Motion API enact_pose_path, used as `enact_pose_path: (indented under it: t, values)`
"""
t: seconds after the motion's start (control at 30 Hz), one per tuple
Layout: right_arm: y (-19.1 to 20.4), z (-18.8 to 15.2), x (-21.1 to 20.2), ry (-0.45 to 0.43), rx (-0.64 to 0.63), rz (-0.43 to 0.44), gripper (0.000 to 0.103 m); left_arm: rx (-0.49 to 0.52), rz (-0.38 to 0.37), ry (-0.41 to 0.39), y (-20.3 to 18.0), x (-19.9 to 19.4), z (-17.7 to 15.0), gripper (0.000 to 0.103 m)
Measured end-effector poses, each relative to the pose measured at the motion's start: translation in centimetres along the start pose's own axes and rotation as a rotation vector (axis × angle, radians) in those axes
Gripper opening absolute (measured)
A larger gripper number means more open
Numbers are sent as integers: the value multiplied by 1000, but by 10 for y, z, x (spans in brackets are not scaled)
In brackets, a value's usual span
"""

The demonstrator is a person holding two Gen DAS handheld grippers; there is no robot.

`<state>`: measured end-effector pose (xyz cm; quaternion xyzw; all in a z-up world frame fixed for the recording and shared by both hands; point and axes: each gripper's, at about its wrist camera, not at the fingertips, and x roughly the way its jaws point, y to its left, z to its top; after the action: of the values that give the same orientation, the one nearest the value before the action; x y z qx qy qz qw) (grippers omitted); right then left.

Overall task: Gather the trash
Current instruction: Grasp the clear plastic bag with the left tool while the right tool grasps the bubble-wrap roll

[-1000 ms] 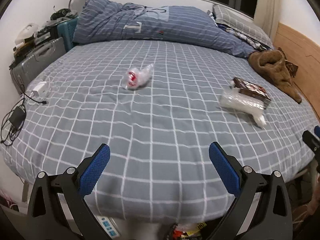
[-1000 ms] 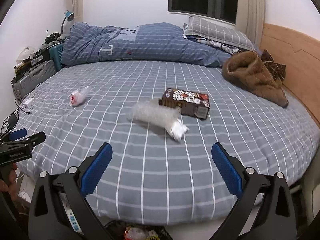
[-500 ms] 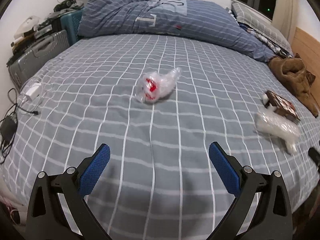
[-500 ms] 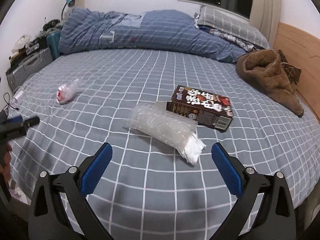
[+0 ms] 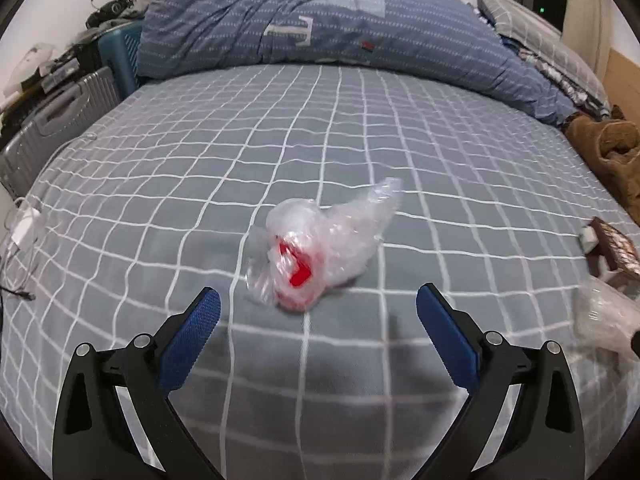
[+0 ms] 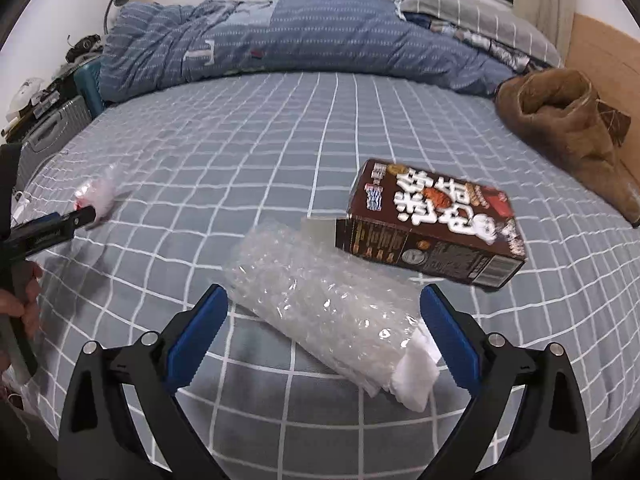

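Grey bed sheet [image 5: 360,152] with a white grid covers the whole bed, and a blue duvet [image 5: 320,36] is bunched along its far side. On the sheet lies a dark brown carton [image 6: 436,220] with white letters on its top face, its open flap turned to the left. A roll of clear bubble wrap [image 6: 324,304] lies just in front of the carton, its white end pointing toward the camera. Well apart on the left lies a crumpled clear plastic bag [image 5: 320,248] with something red inside.

The left gripper [image 5: 318,308] has its blue fingers spread wide, holding nothing, and the bag sits just beyond its tips. The right gripper [image 6: 324,300] is also spread wide, and the bubble wrap lies between its fingers, not pinched.

Compared with half a second ago, both grippers have come closer: the bag and the bubble wrap now look much larger in each view.
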<state>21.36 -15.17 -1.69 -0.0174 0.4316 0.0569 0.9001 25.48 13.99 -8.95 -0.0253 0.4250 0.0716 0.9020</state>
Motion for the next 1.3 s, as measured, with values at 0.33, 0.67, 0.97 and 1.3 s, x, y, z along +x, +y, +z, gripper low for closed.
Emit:
enact_pose_path:
  t: [0.33,0.67,0.97,1.3]
  values:
    - [-13,-14,49,132,41,-35,67,-16,-12,37,4,45,23,84]
    - [-12,-11,40,92,14,-58,54,2,-11,38,2,52,26,63]
    - [-5,-6,28,28,-4,-39,49,20,30,35,-3,47,22,60]
    - [-7,-2,16,-18,-1,-14,41,30,23,15,-7,23,13,60]
